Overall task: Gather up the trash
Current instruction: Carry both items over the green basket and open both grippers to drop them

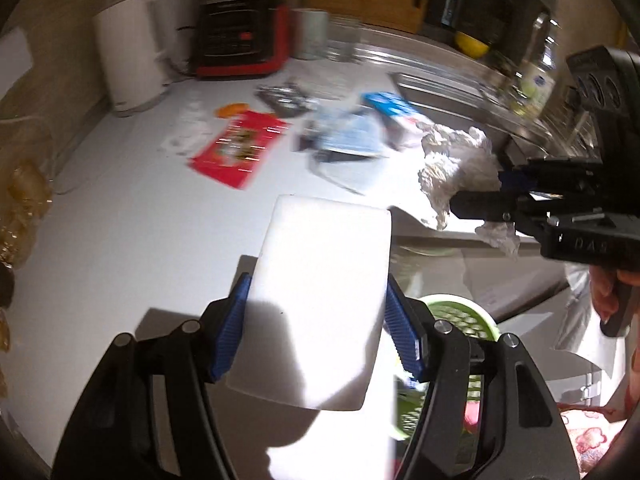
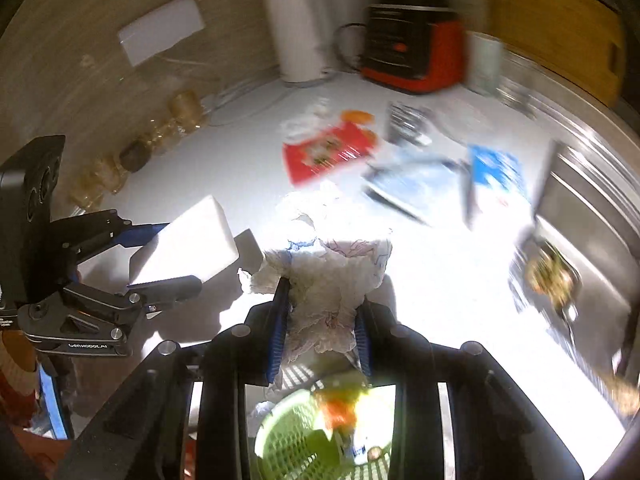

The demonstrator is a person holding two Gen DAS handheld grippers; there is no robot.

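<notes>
My left gripper (image 1: 318,300) is shut on a white foam block (image 1: 320,300), held above the white counter's front edge; it also shows in the right wrist view (image 2: 188,240). My right gripper (image 2: 322,312) is shut on a crumpled white paper towel (image 2: 332,280), which also shows in the left wrist view (image 1: 456,164). A green mesh waste basket (image 2: 296,436) sits below both grippers, off the counter edge, with some trash inside. More trash lies on the counter: a red packet (image 1: 240,148), a blue-and-white wrapper (image 1: 352,136), a blue carton (image 1: 390,106) and a foil wrapper (image 1: 284,96).
A white kettle (image 1: 128,64) and a red-and-black appliance (image 1: 244,32) stand at the back of the counter (image 1: 120,208). A steel sink (image 2: 588,240) holding a dish with food scraps lies to the right. Glass jars (image 2: 160,132) line the left wall.
</notes>
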